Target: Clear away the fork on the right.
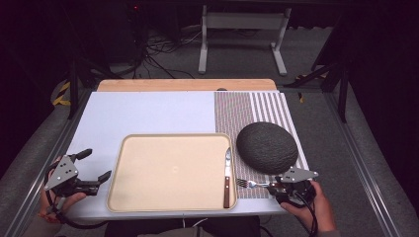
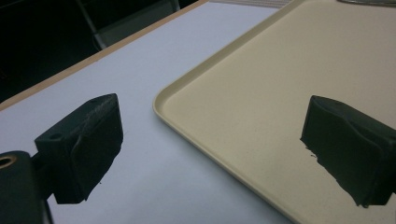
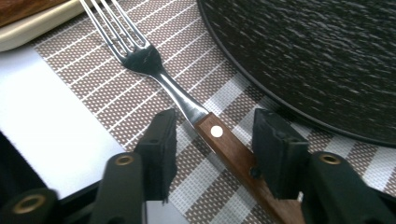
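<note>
Where the right gripper [image 3: 212, 149] sits low at the near right of the table [image 1: 148, 111], jaws spread w/ a gap on both sides of a fork [image 3: 187, 105], straddling its wooden handle but not yet pinching; fork lying flat on a striped placemat [image 1: 257, 106], tines toward a beige tray [image 1: 170, 173], just short of its rim; left gripper [image 1: 94, 165] by the tray's near left corner, jaws wide apart, holding nothing, one jaw over the table, the other over the tray. Likely trouble, as a judgement: handle lies at an angle across the jaw gap, so closing could twist or skid it on the woven mat; slim handle lying flat, so a grip set too high could miss it; if lifted by the handle end, tine end may droop. Nearby: dark textured round plate [image 1: 267, 147] just beside the fork on its far side, leaving little room to swing that way; knife [image 1: 227, 177] w/ wooden handle inside the tray along its right edge, close to the tines, easy to knock; rest of tray bare; cables and a white frame on the floor beyond the table.
</note>
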A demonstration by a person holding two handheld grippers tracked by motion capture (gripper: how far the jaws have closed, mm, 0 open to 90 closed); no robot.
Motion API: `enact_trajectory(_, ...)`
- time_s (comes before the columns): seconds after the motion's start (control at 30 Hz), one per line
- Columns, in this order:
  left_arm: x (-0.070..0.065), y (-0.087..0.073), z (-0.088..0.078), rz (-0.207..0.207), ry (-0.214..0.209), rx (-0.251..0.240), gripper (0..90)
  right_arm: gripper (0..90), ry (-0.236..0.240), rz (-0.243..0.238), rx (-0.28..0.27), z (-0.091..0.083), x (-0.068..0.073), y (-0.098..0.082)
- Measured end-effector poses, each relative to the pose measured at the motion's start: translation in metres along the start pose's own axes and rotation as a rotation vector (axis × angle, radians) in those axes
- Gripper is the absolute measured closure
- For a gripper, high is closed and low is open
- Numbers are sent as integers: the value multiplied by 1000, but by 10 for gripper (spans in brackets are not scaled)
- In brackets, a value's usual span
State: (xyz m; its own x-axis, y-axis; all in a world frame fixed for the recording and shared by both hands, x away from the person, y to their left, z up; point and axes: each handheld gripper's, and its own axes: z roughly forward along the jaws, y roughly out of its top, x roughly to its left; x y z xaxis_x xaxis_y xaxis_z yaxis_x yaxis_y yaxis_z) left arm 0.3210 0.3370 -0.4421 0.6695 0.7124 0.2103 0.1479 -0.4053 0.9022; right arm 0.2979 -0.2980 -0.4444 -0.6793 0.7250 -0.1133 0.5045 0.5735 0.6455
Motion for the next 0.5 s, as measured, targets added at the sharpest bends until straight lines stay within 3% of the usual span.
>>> enact_trajectory(0.1, 1, 0, 0, -2, -1, 4, 61, 566, 10, -33, 12, 1, 1, 3)
enact_trajectory(0.23, 0, 0, 1, 2, -5, 11, 61, 580, 29, -38, 11, 3, -1, 5)
enact_trajectory(0.33, 0, -1, 1, -4, -8, 9, 61, 653, 79, -42, 3, 3, -4, 4)
enact_trajectory(0.4, 0, -1, 1, -2, -6, 8, 61, 656, 83, -43, 3, 3, -5, 4)
enact_trajectory(0.5, -1, -1, 2, -7, -12, 11, 61, 752, 113, -79, 3, 4, -4, 4)
